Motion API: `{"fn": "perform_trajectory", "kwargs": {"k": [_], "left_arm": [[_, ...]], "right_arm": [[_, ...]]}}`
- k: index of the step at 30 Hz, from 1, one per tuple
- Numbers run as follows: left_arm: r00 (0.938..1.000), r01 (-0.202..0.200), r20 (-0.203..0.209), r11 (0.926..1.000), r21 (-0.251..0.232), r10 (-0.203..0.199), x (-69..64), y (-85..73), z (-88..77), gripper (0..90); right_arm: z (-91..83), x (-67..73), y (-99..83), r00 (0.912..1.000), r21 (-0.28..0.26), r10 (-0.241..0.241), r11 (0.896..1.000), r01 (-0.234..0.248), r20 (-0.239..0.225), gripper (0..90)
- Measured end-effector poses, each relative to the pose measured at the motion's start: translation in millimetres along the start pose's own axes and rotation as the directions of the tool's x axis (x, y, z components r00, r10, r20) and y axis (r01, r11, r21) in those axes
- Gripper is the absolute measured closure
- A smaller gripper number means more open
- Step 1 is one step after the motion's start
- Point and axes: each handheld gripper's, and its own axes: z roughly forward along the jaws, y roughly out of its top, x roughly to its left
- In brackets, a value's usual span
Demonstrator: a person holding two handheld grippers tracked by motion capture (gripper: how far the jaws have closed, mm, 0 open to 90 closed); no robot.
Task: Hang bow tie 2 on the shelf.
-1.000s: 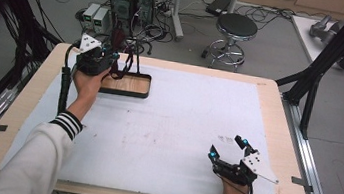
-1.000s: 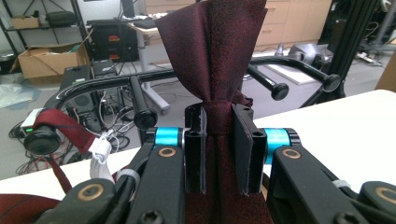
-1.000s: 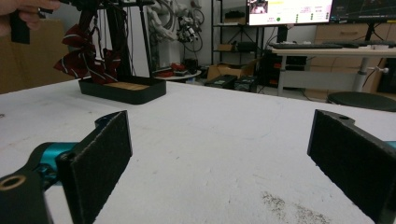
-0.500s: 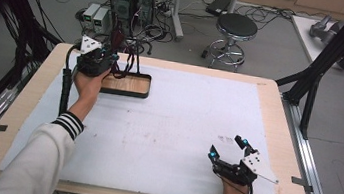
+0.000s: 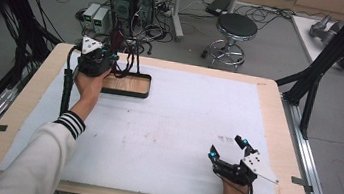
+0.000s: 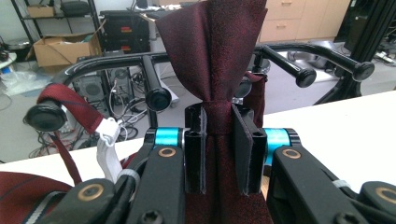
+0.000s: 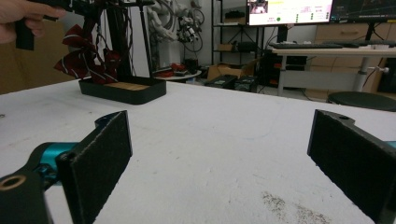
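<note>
Here your left gripper (image 6: 218,154) is clamped on the dark red tie (image 6: 215,56): in the left gripper view the cloth is pinched into a narrow neck between the two black pads and fans out wide above them. The tie sits at the black rack (image 6: 289,58), whose round-tipped pegs stretch out on either side just behind the cloth. A second striped red tie (image 6: 70,109) with a white label hangs over the peg on the left of that view. From the high view, the left gripper (image 5: 95,59) hovers at the near left end of the rack's wooden-floored tray (image 5: 126,84), which stands at the far left part of the white table sheet (image 5: 181,128).

Your right gripper (image 5: 230,152) rests well away from the tray, at the sheet's near right corner. Its jaws are spread wide with nothing between them; in the right gripper view the two pads frame bare sheet, with the tray (image 7: 122,89) and hanging ties far off.
</note>
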Motion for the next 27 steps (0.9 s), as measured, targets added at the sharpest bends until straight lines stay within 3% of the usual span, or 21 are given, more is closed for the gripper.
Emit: {"fn": "perform_trajectory", "kwargs": {"k": [15,27], "left_arm": [[0.9997,0.007,-0.024,0.9997,0.025,-0.007,1.7,-3.0,5.8,75.6],[0.9994,0.032,-0.016,0.9979,0.056,-0.031,2.6,-5.5,8.6,71.2]], "right_arm": [[0.1,-0.2,0.1,1.0000,-0.002,-0.004,1.000,0.004,0.002,5.6],[0.1,0.0,0.1,1.0000,-0.002,-0.005,1.000,0.005,0.001,5.6]]}}
